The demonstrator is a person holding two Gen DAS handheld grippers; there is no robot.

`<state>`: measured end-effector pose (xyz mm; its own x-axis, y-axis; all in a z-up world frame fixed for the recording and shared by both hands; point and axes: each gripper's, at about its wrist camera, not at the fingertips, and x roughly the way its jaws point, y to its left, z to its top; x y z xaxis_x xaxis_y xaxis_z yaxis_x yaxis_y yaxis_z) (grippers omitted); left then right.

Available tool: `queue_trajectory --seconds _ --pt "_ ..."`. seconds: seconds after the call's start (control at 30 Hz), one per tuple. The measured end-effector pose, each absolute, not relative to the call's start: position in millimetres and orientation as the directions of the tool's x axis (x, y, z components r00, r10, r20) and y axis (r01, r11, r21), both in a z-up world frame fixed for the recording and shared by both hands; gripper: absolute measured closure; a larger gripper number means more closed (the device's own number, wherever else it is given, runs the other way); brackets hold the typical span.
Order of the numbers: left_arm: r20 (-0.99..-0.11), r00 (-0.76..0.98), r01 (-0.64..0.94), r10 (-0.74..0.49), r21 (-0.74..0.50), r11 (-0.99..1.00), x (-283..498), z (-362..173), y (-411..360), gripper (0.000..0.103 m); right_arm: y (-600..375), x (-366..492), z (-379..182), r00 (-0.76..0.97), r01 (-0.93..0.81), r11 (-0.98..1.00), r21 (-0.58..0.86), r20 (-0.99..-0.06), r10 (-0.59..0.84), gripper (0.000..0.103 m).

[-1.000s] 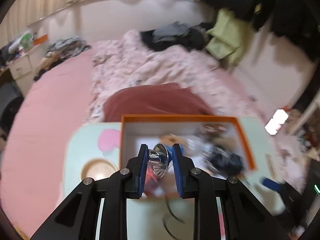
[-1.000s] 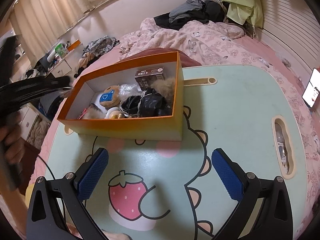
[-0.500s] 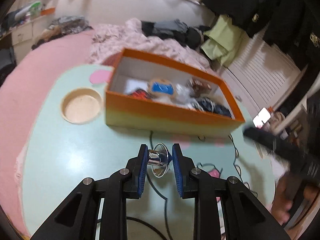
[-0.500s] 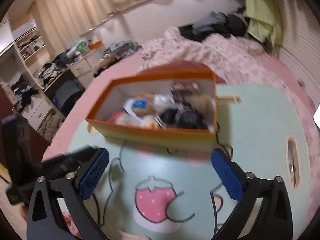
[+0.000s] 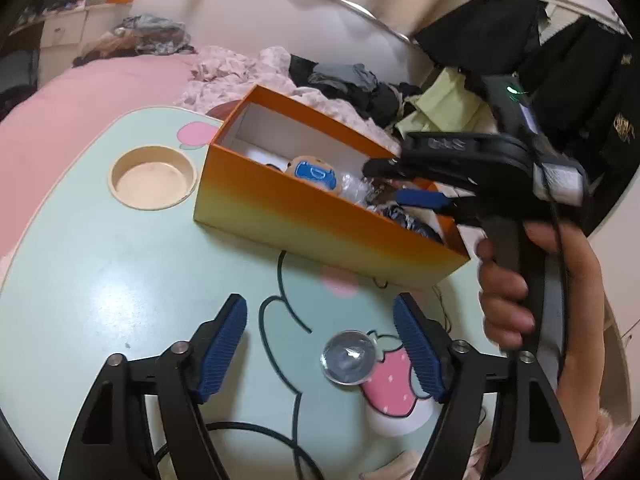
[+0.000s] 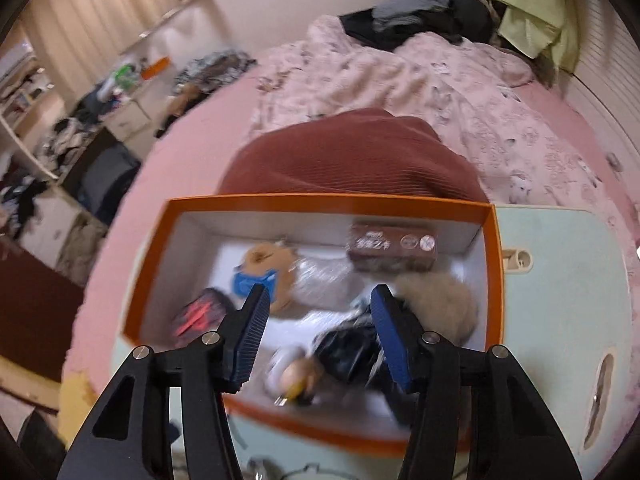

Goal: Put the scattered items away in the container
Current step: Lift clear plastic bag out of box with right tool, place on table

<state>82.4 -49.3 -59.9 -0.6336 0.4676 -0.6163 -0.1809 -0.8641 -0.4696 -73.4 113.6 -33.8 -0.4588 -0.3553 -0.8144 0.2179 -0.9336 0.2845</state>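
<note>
An orange box (image 5: 320, 232) stands on the mint-green table (image 5: 100, 280) and holds several items: a round plush with a blue patch (image 5: 314, 172), a clear bag, dark cloth. A shiny silver round piece (image 5: 349, 356) lies on the table between the fingers of my open left gripper (image 5: 320, 344), nearer the right finger. My right gripper (image 6: 318, 332) is open and empty, hovering over the orange box (image 6: 496, 280), above the blue-patch plush (image 6: 256, 276), a brown packet (image 6: 390, 246) and black cloth (image 6: 348, 352). It also shows in the left wrist view (image 5: 408, 184), over the box's right half.
A round cup recess (image 5: 152, 178) is sunk in the table left of the box. A black cable (image 5: 240, 432) runs on the table near my left gripper. A pink bed with a rumpled blanket (image 6: 400, 76) and a dark red cushion (image 6: 352, 156) lies behind the table.
My left gripper has opened and let go of the silver piece, which now lies on the table. My right gripper has moved forward over the orange box and narrowed somewhat.
</note>
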Motion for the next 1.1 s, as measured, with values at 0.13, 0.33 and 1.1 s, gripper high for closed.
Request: queue_trajectory --seconds 0.13,0.33,1.1 --pt "-0.627 -0.651 -0.173 0.428 -0.426 -0.888 87.2 -60.5 -48.0 0.027 107.5 -84.7 -45.4 -0.424 0.206 -0.936 0.286 -0.836 -0.349 0.049" --pt "-0.643 -0.651 -0.173 0.403 -0.392 -0.904 95.0 -59.7 -45.5 0.022 101.1 -96.3 -62.0 -0.391 0.190 -0.945 0.268 -0.862 -0.323 0.067" --pt "-0.646 -0.612 -0.246 0.456 -0.393 -0.886 102.1 -34.5 -45.6 0.017 148.5 51.4 -30.6 -0.470 0.325 -0.885 0.332 -0.755 -0.456 0.067"
